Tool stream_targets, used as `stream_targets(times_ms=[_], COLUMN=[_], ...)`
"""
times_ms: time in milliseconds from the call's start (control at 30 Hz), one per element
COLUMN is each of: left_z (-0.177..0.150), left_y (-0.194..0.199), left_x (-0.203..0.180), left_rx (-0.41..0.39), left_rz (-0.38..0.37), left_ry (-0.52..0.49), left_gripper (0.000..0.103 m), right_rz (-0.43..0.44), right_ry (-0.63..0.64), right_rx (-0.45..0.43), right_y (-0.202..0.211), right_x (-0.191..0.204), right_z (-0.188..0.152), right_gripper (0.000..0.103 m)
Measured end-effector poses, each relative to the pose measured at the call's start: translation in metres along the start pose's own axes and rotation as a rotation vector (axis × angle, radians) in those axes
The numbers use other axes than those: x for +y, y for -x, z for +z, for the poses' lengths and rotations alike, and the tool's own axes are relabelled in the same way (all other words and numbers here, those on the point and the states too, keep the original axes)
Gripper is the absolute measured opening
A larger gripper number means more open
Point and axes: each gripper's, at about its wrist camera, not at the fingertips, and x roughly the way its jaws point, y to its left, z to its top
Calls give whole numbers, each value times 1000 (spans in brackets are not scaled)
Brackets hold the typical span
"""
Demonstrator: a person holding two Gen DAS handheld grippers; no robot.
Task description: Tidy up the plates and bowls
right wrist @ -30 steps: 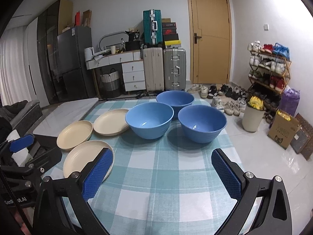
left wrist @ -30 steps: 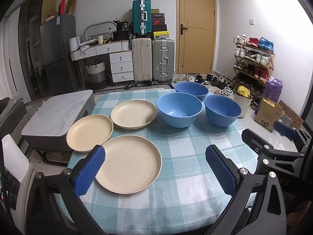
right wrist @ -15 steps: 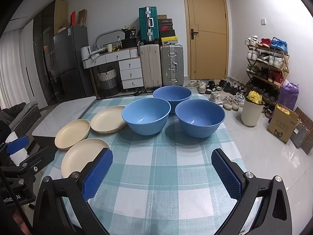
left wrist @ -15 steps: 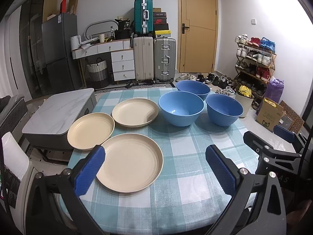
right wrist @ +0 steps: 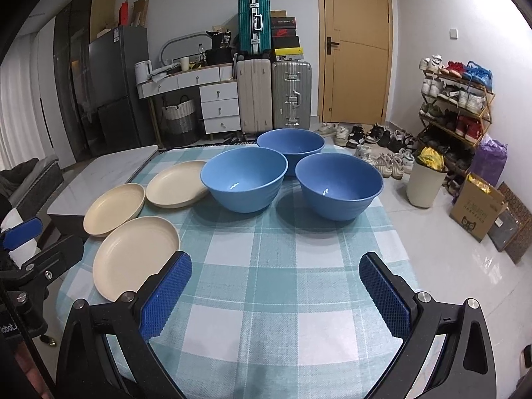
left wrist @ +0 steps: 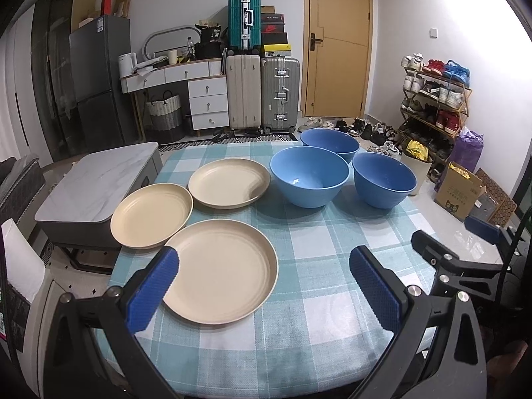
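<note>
Three flat beige round plates and three deep blue round bowls are laid out on the teal-and-white checked tablecloth (left wrist: 299,299), nothing stacked. The nearest beige plate (left wrist: 221,269) is seen just ahead of the left gripper (left wrist: 262,286), partly covered by its left blue pad; the other two plates (left wrist: 151,216) (left wrist: 229,183) are set further out to the left. The left gripper is spread wide with nothing held. Same deal for the right gripper (right wrist: 276,292): wide open, empty, with the blue bowls (right wrist: 244,179) (right wrist: 339,186) (right wrist: 291,144) straight ahead, well apart from it. The left gripper's body is only caught in the right wrist view at the left edge, while the right gripper's frame is shown in the left view at the right edge.
</note>
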Motion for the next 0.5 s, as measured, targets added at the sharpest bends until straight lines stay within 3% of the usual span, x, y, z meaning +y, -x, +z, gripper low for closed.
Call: stream_targets(times_ms=[167,267,500], left_z=[3,5,14], left_y=[-7,-15,-36], left_x=[2,6,19], left_rx=[1,13,25], left_rz=[11,32,57], left_ry=[3,17,35], left_gripper=[103,103,103], right_rz=[18,118,75], right_ry=[-13,-33,-57], right_rx=[-23,-10,5], right_y=[-2,-10,-41], right_x=[-4,-7,-10], right_z=[4,6,14], right_gripper=[103,103,103])
